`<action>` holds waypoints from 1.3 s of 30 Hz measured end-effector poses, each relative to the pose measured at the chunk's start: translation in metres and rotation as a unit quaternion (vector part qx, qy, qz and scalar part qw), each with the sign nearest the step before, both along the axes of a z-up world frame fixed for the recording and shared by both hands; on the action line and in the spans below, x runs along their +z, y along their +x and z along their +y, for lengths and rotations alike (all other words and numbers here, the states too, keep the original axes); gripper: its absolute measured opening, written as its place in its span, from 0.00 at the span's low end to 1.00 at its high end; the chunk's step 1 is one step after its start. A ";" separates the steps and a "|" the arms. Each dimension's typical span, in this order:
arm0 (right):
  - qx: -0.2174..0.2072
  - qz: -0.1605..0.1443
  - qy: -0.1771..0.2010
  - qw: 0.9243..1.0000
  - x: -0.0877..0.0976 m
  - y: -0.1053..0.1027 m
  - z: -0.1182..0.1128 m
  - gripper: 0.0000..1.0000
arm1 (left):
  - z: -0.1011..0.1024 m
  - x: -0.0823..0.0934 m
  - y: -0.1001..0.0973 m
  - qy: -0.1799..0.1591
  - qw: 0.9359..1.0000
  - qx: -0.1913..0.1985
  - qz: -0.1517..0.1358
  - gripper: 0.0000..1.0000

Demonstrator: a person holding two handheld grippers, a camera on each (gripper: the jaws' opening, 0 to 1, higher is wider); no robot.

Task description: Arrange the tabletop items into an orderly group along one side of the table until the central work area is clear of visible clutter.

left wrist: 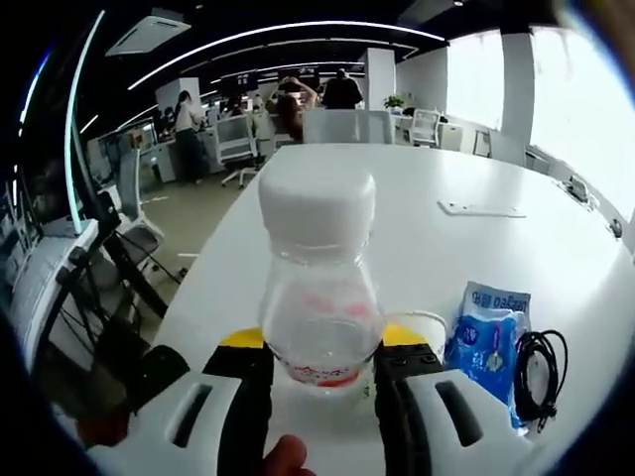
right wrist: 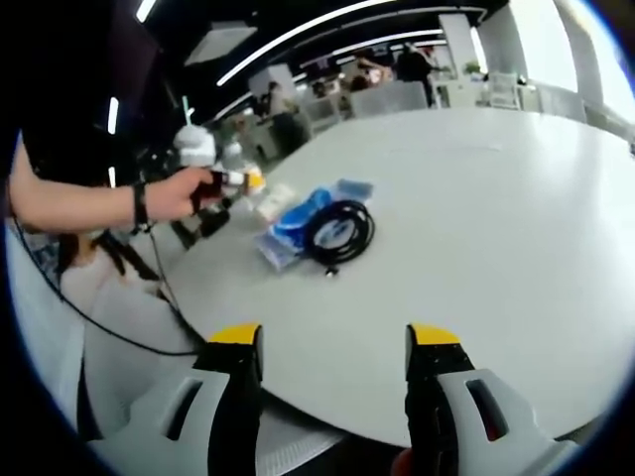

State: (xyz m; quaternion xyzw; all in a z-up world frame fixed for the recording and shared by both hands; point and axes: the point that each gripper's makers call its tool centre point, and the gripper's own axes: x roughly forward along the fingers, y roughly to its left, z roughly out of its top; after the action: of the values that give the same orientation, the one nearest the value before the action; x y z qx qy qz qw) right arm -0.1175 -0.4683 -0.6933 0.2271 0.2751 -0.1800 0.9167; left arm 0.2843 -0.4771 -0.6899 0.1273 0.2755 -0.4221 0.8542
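Bottle point(left wrist: 319, 283), clear, light plastic, likely slippery, is clamped at its lower body by the left gripper point(left wrist: 322, 372), bottom centre. Lower frame, right gripper view: right gripper point(right wrist: 334, 347) is held wide open, empty, over the table point(right wrist: 476, 198); cable point(right wrist: 337, 230) centre-left.

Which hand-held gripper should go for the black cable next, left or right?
Right, probably. The right hand-held gripper is open and empty, facing the black cable. The left hand-held gripper is shut on the bottle.
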 end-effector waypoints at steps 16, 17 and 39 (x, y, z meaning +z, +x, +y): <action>0.001 -0.006 -0.003 1.000 0.003 0.001 -0.002 0.56 | 0.001 0.000 -0.003 0.006 1.000 -0.008 0.008 0.47; 0.000 -0.006 -0.003 1.000 0.003 0.001 -0.001 0.56 | 0.002 0.001 -0.003 0.002 1.000 -0.007 0.010 0.46; -0.003 -0.006 -0.002 1.000 0.003 -0.007 0.002 0.56 | -0.014 0.016 -0.005 -0.054 0.988 -0.138 0.039 0.49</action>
State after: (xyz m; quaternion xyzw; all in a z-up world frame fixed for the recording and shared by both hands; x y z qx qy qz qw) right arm -0.1242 -0.4659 -0.6905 0.2270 0.2690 -0.1817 0.9182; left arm 0.2795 -0.4908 -0.6741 0.1013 0.2650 -0.5545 0.7824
